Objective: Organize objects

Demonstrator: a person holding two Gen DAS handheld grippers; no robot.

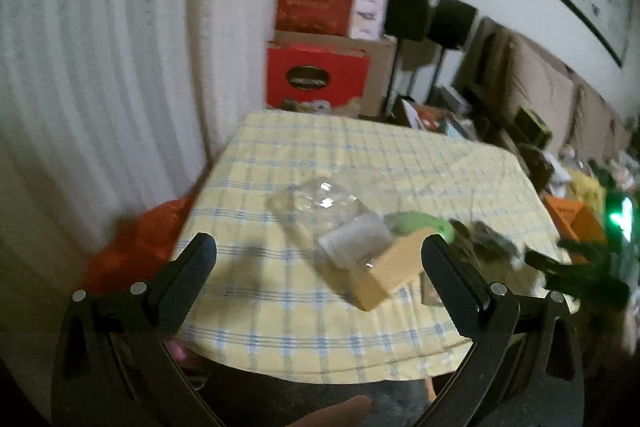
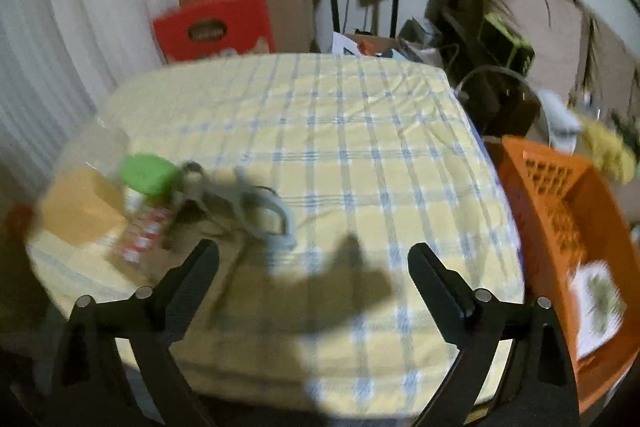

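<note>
On the checked worktop [image 2: 360, 147], a clutter of items is gathered at one side: a tan box [image 1: 394, 273], a clear plastic pack [image 1: 320, 207], a green-lidded container [image 2: 146, 173] and grey scissors [image 2: 248, 205]. An orange basket [image 2: 560, 211] is seen beside the worktop. Both the left claw [image 1: 320, 251] and the right claw [image 2: 314, 259] are spread wide and hold nothing. Because the items overlap, a neighbour could be knocked or dragged when one is gripped.
</note>
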